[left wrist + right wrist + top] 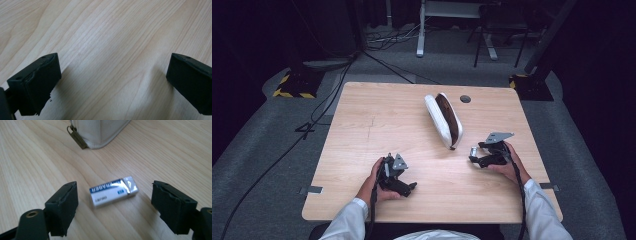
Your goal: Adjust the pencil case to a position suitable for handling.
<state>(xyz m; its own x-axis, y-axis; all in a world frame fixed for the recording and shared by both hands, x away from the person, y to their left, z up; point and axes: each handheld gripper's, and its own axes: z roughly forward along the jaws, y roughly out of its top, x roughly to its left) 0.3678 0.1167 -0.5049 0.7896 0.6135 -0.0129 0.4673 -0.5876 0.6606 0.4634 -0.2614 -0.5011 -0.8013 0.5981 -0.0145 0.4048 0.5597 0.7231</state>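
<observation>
A white pouch [443,120] with a brown open inside lies on the wooden table [377,125], toward the back right. Its lower corner [100,132] and brass zipper pull [76,137] show in the right gripper view. A small white eraser in a blue-and-white sleeve [113,192] lies on the wood just ahead of my right gripper [115,203], whose jaws stand open on either side of it without touching. In the high view the eraser [473,151] sits at the right gripper [475,158]. My left gripper [113,82] is open over bare wood, near the front edge [411,188].
A dark round grommet [465,99] sits in the table near the back edge. Cables run over the grey floor at the left, with stand bases marked yellow and black [292,86] beyond the table corners.
</observation>
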